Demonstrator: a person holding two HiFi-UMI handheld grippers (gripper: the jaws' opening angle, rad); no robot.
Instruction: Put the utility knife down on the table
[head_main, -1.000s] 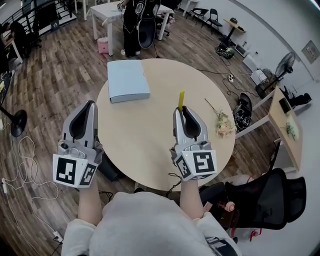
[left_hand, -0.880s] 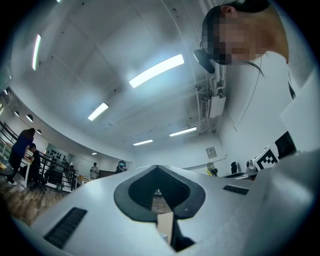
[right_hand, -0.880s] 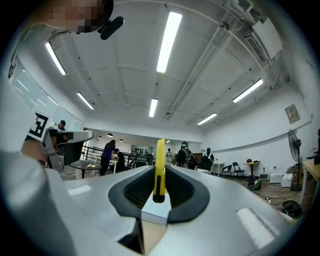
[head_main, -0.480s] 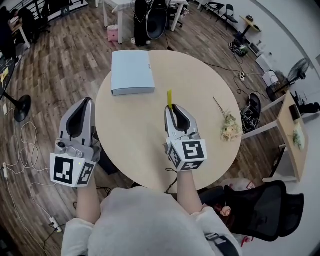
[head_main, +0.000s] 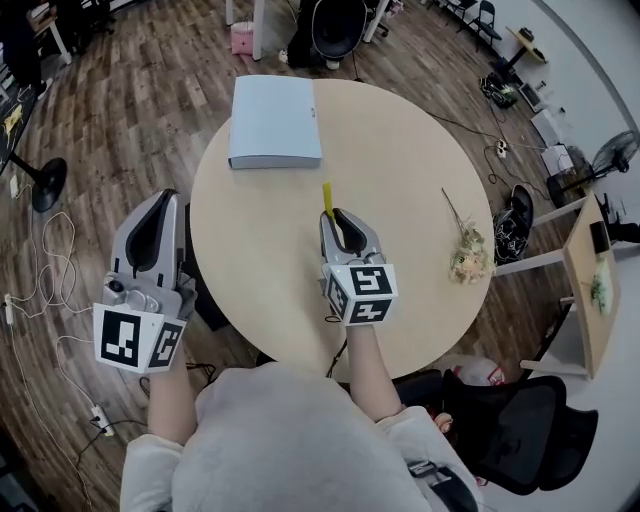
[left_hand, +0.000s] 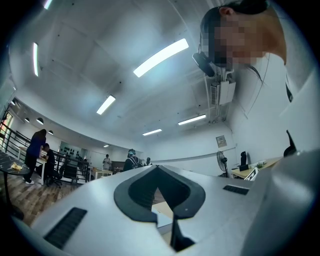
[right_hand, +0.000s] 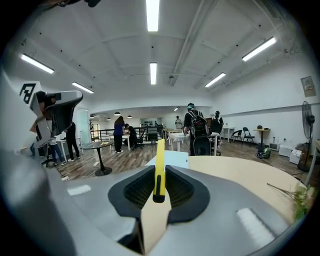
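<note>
Left gripper (head_main: 167, 197): in the head view it hangs past the left rim of the table (head_main: 250, 260), over the floor (head_main: 85, 170). Its own view points upward and takes in ceiling lights, which the head view does not show. There the two dark pads meet at their tips with nothing between them, and a sliver of tabletop shows through the gap lower down.

Binder (head_main: 275, 122): it lies flat on the far side of the table, beyond both grippers.

Right gripper (head_main: 339, 214): it is over the table, between the centre and the near rim, jaws pointing towards the binder. The jaws are clamped on the knife (head_main: 327, 196).

- Head view: only the yellow front of the knife shows, sticking out past the jaw tips.
- Right gripper view: the knife is seen edge-on and upright between the pads, and its black rear end is in sight. The tabletop lies beneath it.
- No view settles whether the knife touches the table.

Flowers (head_main: 466, 258): a dried sprig lies near the right rim, well apart from the knife. The right gripper view catches it at its right margin. The left gripper view does not show it.
</note>
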